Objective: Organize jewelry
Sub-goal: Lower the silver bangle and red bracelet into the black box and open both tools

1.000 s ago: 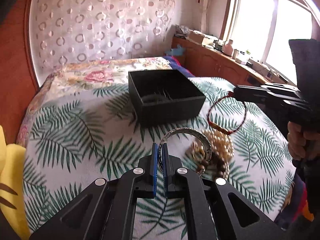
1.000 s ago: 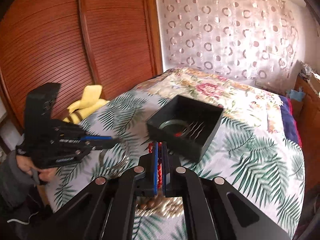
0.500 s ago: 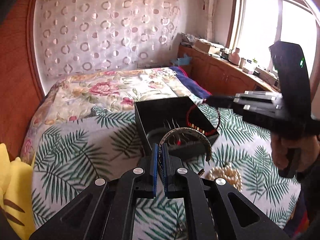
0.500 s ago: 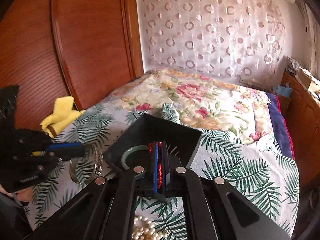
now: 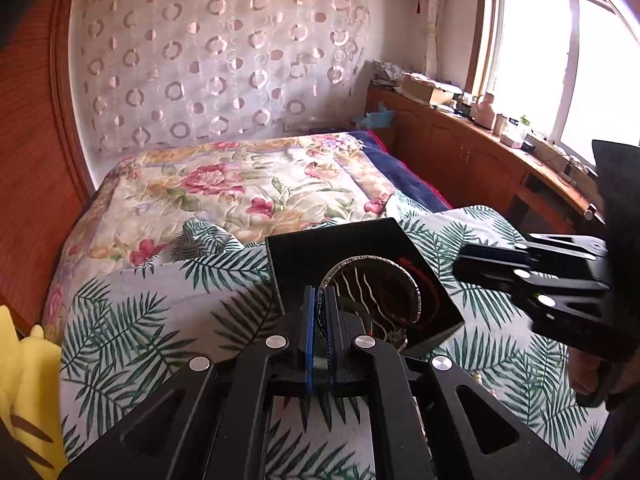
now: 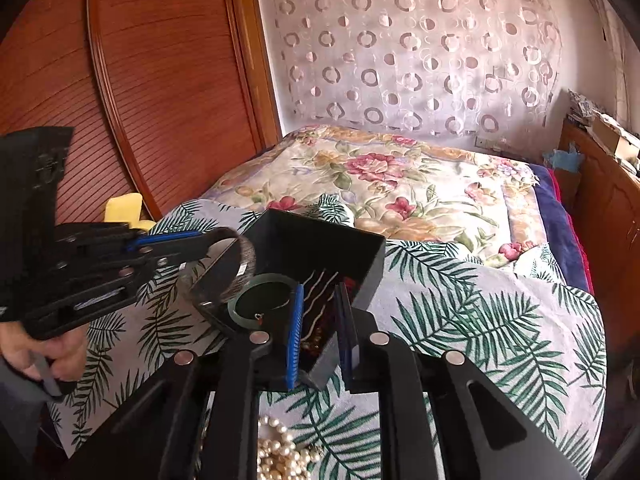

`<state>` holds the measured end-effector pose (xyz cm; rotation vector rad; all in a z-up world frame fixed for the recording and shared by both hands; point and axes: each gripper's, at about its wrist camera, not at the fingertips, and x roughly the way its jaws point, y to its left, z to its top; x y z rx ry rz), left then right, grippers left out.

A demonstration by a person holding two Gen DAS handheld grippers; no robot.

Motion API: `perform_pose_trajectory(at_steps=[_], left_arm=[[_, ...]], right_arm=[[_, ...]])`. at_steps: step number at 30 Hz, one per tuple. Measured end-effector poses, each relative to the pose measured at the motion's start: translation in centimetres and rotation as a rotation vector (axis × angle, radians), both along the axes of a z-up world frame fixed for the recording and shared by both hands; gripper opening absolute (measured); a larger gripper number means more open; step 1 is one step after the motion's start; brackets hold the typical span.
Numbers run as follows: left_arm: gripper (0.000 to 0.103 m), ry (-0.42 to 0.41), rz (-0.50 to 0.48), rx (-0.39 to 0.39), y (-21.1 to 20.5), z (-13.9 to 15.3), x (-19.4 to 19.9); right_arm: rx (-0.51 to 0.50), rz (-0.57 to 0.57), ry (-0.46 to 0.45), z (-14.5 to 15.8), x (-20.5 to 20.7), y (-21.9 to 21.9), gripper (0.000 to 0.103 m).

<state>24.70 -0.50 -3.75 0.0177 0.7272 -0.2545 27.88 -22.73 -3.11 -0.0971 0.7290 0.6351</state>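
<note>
A black open box [image 5: 340,248] sits on the palm-leaf bedspread [image 5: 160,320]. My left gripper [image 5: 320,304] is shut on a silver bangle [image 5: 372,258], which hangs over the box's near side. In the right wrist view the left gripper [image 6: 168,244] holds that bangle [image 6: 246,256] at the box's left edge. My right gripper [image 6: 320,324] hovers low over the box [image 6: 320,236], its jaws opening. A red cord bracelet [image 6: 352,284] lies loose in the box below the pads, which do not press on it. A green jade bangle [image 6: 236,308] also lies inside.
A pearl necklace [image 6: 280,452] lies on the bedspread just under my right gripper. A yellow cloth [image 5: 24,380] sits at the bed's left edge by the wooden wardrobe [image 6: 140,80]. A floral quilt [image 5: 224,192] covers the far half; a wooden cabinet [image 5: 460,156] runs under the window.
My left gripper lifted the silver bangle off the bedspread and carried it over the box. My right gripper brought the red bracelet to the box and its jaws parted, letting it drop in.
</note>
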Motion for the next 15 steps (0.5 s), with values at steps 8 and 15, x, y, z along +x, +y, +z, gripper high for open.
perform_pose_trajectory(at_steps=[8,15], left_arm=[[0.006,0.036,-0.008,0.036,-1.8,-1.5,1.5],[0.002,0.029,-0.019,0.055,-2.4,-1.4,1.1]], right_arm=[[-0.007,0.024,-0.007,-0.3,-2.9,-1.1,0.018],[-0.02,0.051,-0.012,-0.8,-5.1,-1.1,0.018]])
